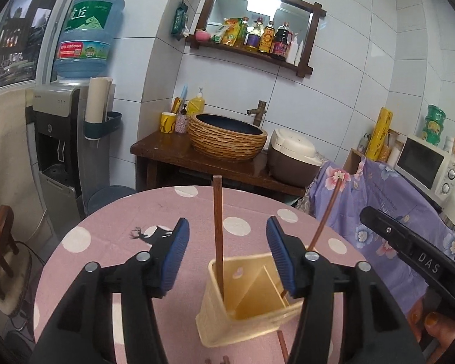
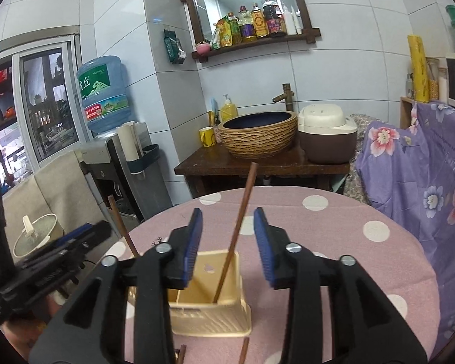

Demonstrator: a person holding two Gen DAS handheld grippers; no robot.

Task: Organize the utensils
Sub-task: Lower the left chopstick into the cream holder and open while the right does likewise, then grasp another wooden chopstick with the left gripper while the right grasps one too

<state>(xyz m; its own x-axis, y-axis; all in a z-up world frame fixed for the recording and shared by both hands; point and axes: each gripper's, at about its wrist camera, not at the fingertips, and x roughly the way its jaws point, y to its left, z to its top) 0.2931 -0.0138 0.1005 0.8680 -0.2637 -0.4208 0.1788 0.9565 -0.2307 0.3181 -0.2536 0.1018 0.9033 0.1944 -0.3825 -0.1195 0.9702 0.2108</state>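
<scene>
A cream plastic utensil holder (image 1: pixel 245 303) with a divider stands on the pink dotted table (image 1: pixel 112 236). Two brown chopsticks stand in it: one upright (image 1: pixel 217 230) in its left compartment, one leaning right (image 1: pixel 324 221) in the right compartment. My left gripper (image 1: pixel 227 251) is open and empty just above the holder. In the right wrist view the holder (image 2: pixel 209 306) holds a leaning chopstick (image 2: pixel 236 233); a second chopstick (image 2: pixel 121 227) shows at the left. My right gripper (image 2: pixel 229 245) is open and empty above it. More chopsticks (image 2: pixel 244 350) lie on the table in front of the holder.
The right gripper's body (image 1: pixel 415 254) shows at the right of the left wrist view, the left one's (image 2: pixel 51 257) at the left of the right view. Behind the table are a wooden stand with a woven basin (image 1: pixel 227 136), a rice cooker (image 1: pixel 291 154) and a water dispenser (image 1: pixel 63 139).
</scene>
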